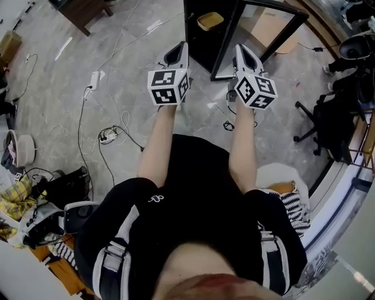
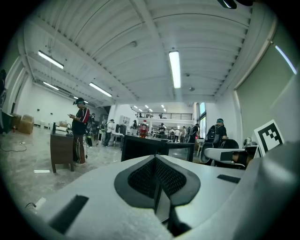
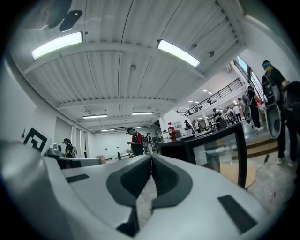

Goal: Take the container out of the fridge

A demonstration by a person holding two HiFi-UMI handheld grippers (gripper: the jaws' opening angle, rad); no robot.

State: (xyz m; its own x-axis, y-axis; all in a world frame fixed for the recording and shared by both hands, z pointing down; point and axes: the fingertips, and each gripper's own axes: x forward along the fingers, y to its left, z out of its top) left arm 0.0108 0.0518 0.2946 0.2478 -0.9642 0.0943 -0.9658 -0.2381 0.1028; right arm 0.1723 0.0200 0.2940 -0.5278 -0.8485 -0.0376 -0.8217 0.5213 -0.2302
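Note:
The black fridge [image 1: 202, 35] stands on the floor ahead of me with its glass door [image 1: 261, 32] swung open. A pale yellow container [image 1: 210, 21] sits inside it. My left gripper [image 1: 177, 51] and right gripper [image 1: 241, 53] are held side by side short of the fridge, both shut and empty. In the left gripper view the fridge [image 2: 140, 147] is still some way beyond the shut left gripper [image 2: 156, 158]. The right gripper view has the shut right gripper [image 3: 151, 158] pointing left of the fridge door [image 3: 220, 150]. A red bottle [image 3: 171, 133] stands on top of the fridge.
Cables and a power strip [image 1: 94, 79] lie on the floor to the left. A black office chair [image 1: 328, 123] stands at the right, a wooden table [image 1: 82, 12] at the far left. Bags and gear [image 1: 41, 199] pile up at my left. People stand in the hall behind.

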